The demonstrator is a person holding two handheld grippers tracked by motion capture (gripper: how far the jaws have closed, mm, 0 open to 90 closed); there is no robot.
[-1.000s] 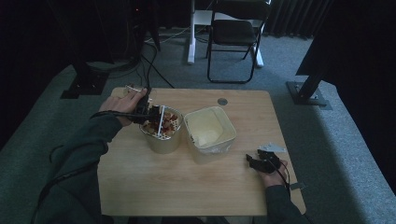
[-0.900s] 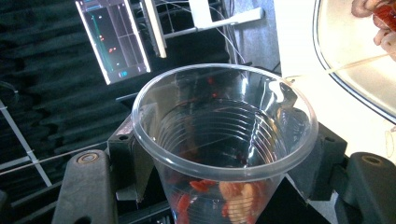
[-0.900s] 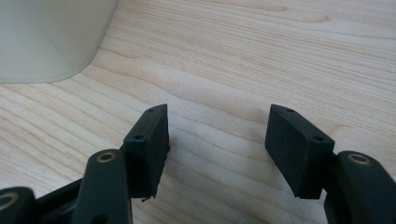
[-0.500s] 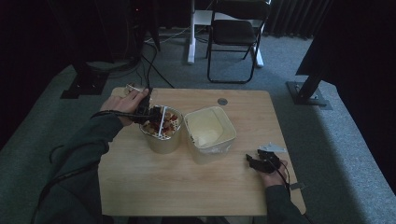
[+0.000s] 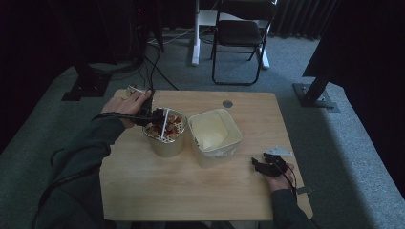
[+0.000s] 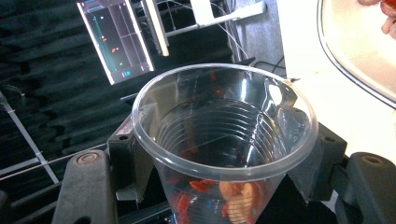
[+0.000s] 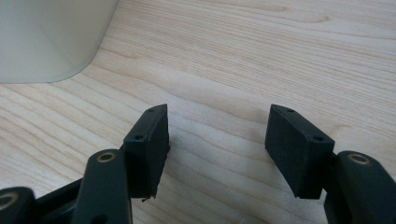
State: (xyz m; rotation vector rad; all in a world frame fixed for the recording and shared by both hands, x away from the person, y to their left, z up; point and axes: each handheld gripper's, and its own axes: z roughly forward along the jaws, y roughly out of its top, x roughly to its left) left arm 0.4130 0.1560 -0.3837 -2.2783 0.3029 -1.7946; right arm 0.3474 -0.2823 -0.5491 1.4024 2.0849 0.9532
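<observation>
Pale wooden table (image 5: 191,186) holding two tubs, our left gripper (image 6: 219,154) pinching a clear plastic cup (image 6: 224,140) over the snack-filled one, our right gripper (image 7: 217,149) resting spread apart, holding nothing.

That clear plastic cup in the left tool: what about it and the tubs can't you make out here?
- Clear plastic cup: its bottom is cut off by the left gripper view's lower edge.
- Reddish pieces inside: too blurred to identify.
- Round metal tub: high view too dim and small to name its contents.
- Cream square tub: depth hidden by its walls.
</observation>
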